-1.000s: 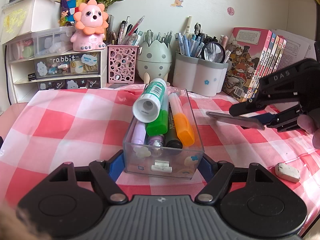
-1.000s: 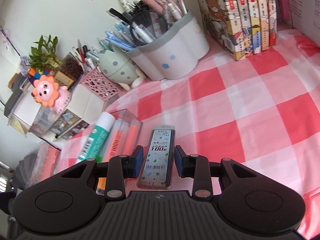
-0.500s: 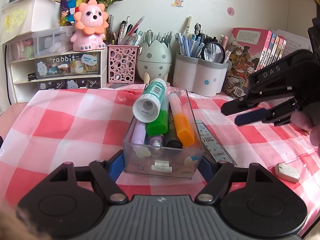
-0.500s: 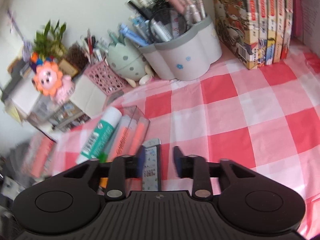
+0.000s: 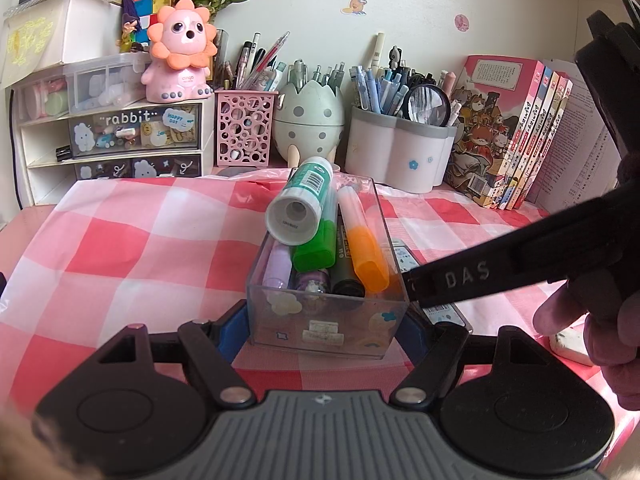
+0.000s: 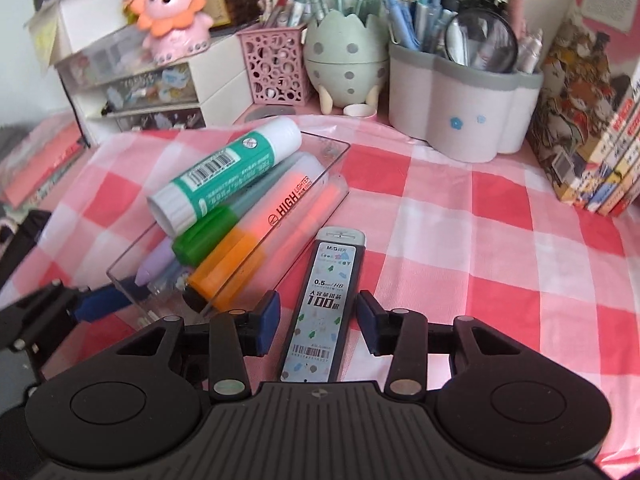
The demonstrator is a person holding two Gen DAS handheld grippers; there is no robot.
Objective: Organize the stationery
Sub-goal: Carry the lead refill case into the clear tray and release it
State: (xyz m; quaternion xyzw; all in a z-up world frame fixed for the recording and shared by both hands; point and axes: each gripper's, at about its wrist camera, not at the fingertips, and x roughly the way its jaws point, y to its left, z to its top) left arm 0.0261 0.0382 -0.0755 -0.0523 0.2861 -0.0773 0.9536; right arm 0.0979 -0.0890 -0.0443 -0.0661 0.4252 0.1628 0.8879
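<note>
My left gripper (image 5: 326,326) is shut on the near end of a clear plastic box (image 5: 328,312), one blue pad on each side wall. The box (image 6: 224,248) holds a green-and-white glue stick (image 5: 300,208), green (image 5: 316,246) and orange (image 5: 362,244) highlighters, a purple pen and a black marker. A flat pencil-lead case (image 6: 328,308) lies on the checked cloth just right of the box. My right gripper (image 6: 319,322) stands open around the case, with a gap at each pad. In the left wrist view the right gripper's finger (image 5: 500,272) covers most of the case.
A white eraser (image 5: 568,340) lies on the cloth at the right, by the person's hand. Along the back stand a white-and-grey pen holder (image 6: 460,92), an egg-shaped holder (image 6: 344,60), a pink mesh cup (image 6: 276,64), drawer units and a row of books (image 5: 512,136).
The right gripper let go of the lead case, which now lies on the cloth beside the box. It rolled upright and moved in close over the case. The left gripper kept still on the box.
</note>
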